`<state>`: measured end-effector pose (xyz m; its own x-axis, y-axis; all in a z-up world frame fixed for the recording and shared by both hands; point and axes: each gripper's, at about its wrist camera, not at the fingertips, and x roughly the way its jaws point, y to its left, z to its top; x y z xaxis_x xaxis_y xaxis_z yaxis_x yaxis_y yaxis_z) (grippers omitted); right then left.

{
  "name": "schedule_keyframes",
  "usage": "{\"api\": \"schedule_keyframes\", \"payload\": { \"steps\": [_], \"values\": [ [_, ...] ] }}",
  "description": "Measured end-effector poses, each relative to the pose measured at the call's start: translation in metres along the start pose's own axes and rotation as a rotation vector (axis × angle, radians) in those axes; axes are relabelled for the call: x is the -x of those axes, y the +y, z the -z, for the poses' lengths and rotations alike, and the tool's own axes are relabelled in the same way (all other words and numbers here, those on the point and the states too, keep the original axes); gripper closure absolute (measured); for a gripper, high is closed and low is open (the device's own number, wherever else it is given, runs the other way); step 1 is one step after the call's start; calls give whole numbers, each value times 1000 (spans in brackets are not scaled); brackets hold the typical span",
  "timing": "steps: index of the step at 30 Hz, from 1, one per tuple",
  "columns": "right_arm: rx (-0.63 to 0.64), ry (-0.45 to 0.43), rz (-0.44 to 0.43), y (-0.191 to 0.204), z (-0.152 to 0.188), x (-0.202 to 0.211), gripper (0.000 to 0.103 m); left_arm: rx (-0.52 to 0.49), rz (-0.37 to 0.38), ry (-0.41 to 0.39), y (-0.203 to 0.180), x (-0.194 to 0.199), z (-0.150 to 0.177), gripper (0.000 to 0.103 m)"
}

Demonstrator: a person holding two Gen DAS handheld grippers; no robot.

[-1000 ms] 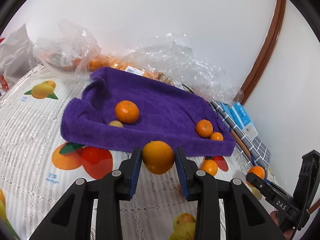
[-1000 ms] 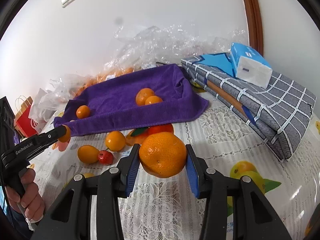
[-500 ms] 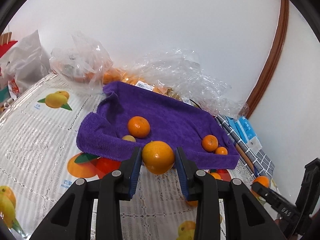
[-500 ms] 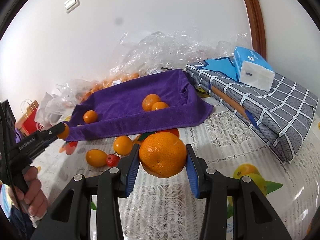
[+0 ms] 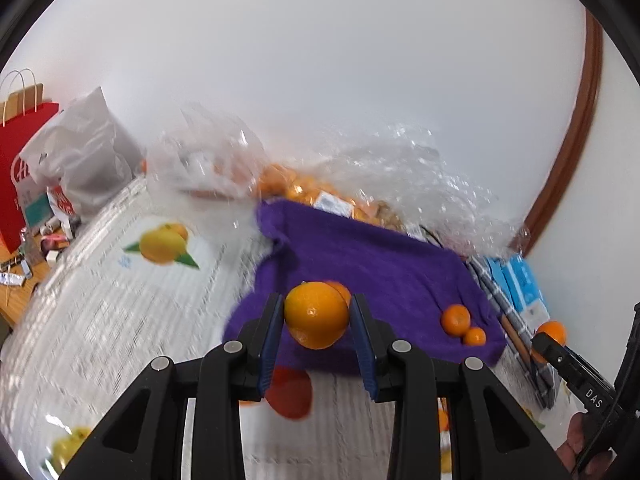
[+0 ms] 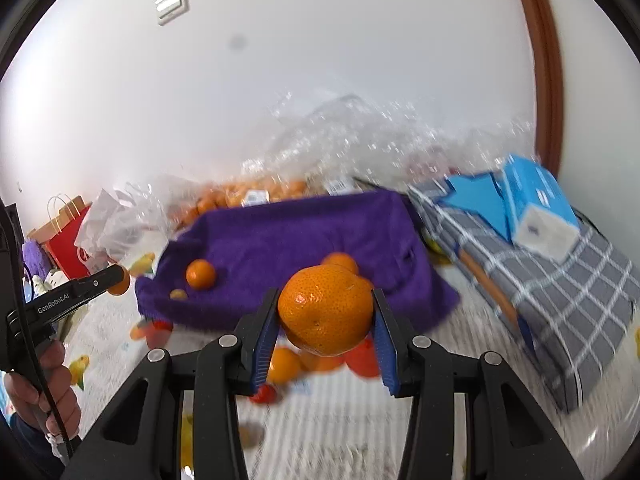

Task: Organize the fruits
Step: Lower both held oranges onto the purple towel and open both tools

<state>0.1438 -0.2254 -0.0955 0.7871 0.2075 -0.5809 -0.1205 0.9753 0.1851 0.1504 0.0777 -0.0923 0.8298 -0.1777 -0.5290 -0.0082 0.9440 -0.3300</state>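
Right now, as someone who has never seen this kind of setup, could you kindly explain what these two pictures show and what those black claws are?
There is no robot here: a person carries one hand-held gripper in each hand, and each has a wide-angle camera looking forward along its two black fingers with blue pads. One picture is from the left hand-held gripper, the other from the right hand-held gripper; each also shows the other tool at its edge. The left one is shut on a smooth orange; the right one is shut on a larger mandarin. Below lies a white tablecloth printed with fruit, and on it a purple towel with several small oranges. More fruit lies loose in front of the towel, partly hidden and blurred. Behind are clear plastic bags, and to the right a folded grey checked cloth with a blue box on it.
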Motion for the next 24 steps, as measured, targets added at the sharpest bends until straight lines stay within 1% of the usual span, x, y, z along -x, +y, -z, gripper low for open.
{"api": "schedule_keyframes", "payload": {
  "steps": [5, 8, 10, 13, 17, 20, 24],
  "values": [
    [22, -27, -6, 7, -27, -15, 60, -2, 16, -5, -3, -10, -29, 71],
    [37, -38, 1, 6, -40, -28, 60, -28, 19, -1, -14, -22, -37, 71],
    [45, -40, 12, 1, -48, -38, 60, -39, 31, 15, -23, -34, -39, 71],
    [34, -37, 25, -9, -55, -54, 60, -53, 49, 34, -37, -52, -35, 71],
    [-13, -1, 34, -30, -57, -77, 60, -81, 51, 66, -54, -78, -24, 71],
    [-20, 45, 60, -40, -50, -95, 60, -94, 55, 88, -61, -93, -13, 71],
    [-45, 112, 50, -48, -41, -115, 60, -128, 60, 109, -67, -105, 3, 71]
  ]
}}
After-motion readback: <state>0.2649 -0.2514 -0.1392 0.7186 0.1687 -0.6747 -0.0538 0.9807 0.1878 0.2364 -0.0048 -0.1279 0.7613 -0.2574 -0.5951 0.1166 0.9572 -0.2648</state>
